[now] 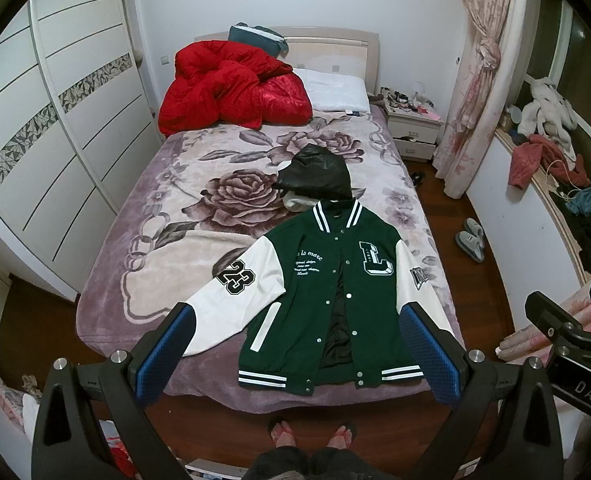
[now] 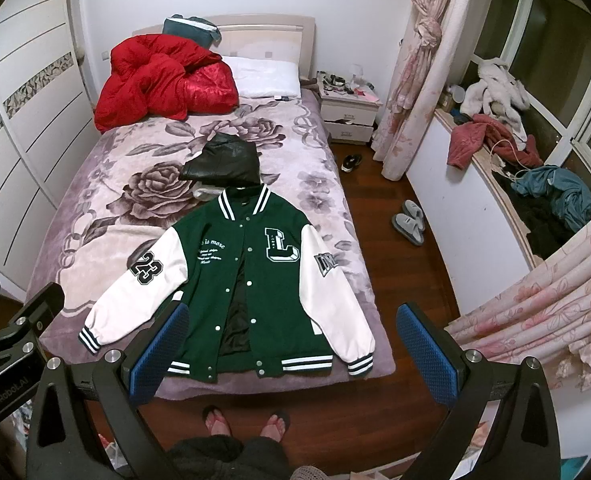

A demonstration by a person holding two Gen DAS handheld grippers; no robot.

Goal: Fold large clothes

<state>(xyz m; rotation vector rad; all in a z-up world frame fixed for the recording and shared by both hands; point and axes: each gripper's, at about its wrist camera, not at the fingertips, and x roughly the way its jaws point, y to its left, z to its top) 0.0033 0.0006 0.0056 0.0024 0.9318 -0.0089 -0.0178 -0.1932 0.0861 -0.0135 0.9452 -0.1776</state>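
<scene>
Green wool and white sleeves make up the varsity jacket we see lying flat, front up and unsnapped, at the foot of the bed. In both views it fills the lower centre of the frame. Its striped collar points toward the top of the frame, and its striped hem sits near the bed's bottom edge. One sleeve carries a black "23" patch, and the chest shows a large letter L.

Just above the collar we find a folded black leather garment. Higher up, in the upper left of the frame, a crumpled red quilt lies beside a white pillow.

We hold both tongs in the air above the floor, touching nothing. The left tongs are spread wide, with blue pads either side of the jacket's hem. The right tongs are likewise spread wide and empty.

Two feet in sandals stand on the wooden floor at bottom centre.
</scene>
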